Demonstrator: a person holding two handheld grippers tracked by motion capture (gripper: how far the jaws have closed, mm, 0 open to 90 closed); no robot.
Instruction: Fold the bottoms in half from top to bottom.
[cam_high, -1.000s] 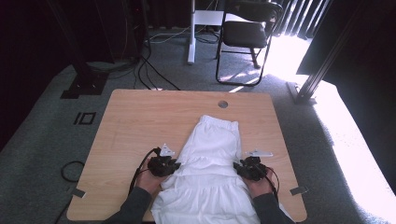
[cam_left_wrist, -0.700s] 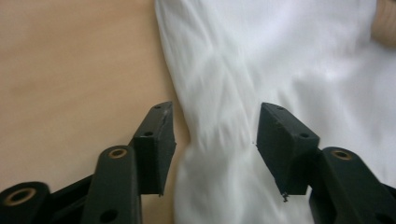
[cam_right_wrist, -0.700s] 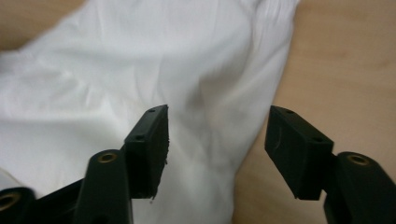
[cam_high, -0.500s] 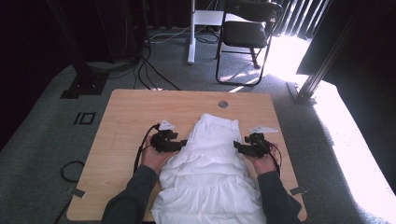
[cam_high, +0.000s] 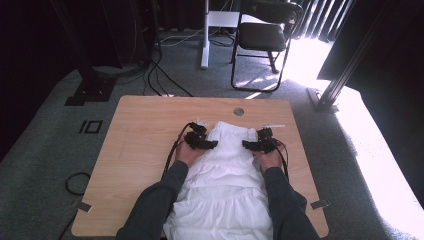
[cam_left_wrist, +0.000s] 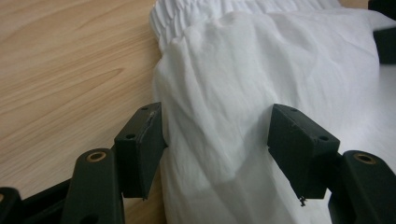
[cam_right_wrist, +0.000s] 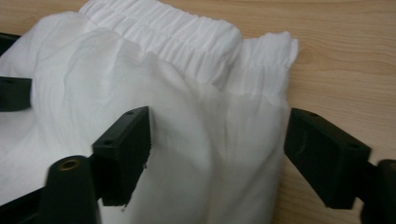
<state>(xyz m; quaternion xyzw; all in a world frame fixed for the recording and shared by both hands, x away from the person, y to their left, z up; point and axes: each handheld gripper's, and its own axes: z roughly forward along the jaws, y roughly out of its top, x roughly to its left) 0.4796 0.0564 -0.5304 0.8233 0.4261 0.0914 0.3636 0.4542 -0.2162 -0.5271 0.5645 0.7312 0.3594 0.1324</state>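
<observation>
On table (cam_high: 140, 135) | white skirt (cam_high: 225, 170), hem cut off | both hand-held grippers just opened wide, cloth between, unpinched

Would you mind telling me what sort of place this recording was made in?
Probably an office or lab set up for recording: a wooden table on grey carpet, a black chair, floor cables and metal stands.

Both forearms stretched forward in dark grey sleeves, left black two-jaw gripper (cam_high: 206, 144) and right black two-jaw gripper (cam_high: 251, 145) pointing inward, jaws just opened wide.
</observation>
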